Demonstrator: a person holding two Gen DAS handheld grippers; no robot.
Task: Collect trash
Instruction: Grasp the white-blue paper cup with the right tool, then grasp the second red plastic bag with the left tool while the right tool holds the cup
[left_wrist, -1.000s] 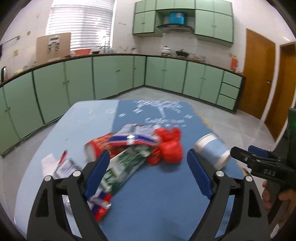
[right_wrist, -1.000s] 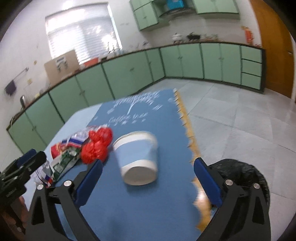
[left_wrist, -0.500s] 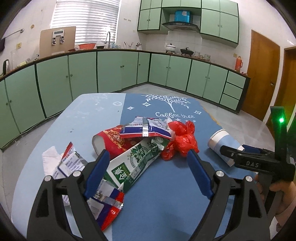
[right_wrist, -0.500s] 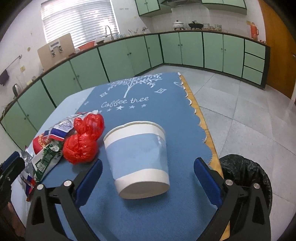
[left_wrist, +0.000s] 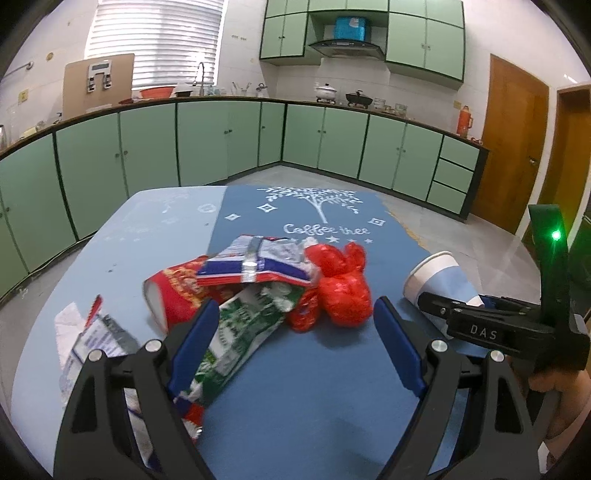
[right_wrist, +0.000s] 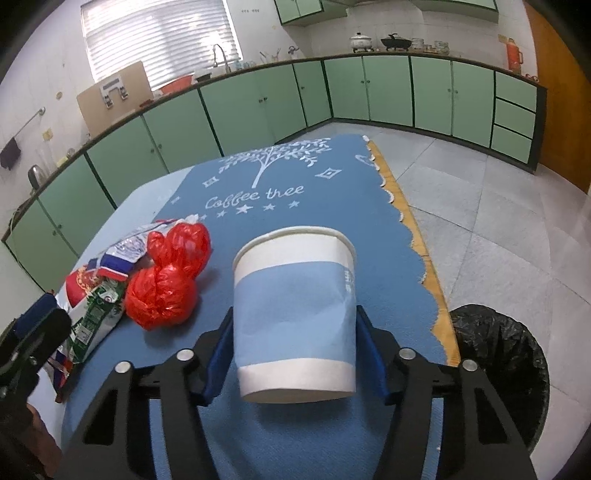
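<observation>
A kitchen: pale green base cabinets (left_wrist: 229, 140) run along two walls under a dark countertop, with matching upper cabinets (left_wrist: 424, 37) flanking a range hood (left_wrist: 345, 46). A window with white blinds (left_wrist: 155, 40) glows bright. The floor (right_wrist: 509, 206) is grey tile. Two wooden doors (left_wrist: 517, 144) stand at right. A blue-clothed table (left_wrist: 332, 387) fills the foreground.
</observation>
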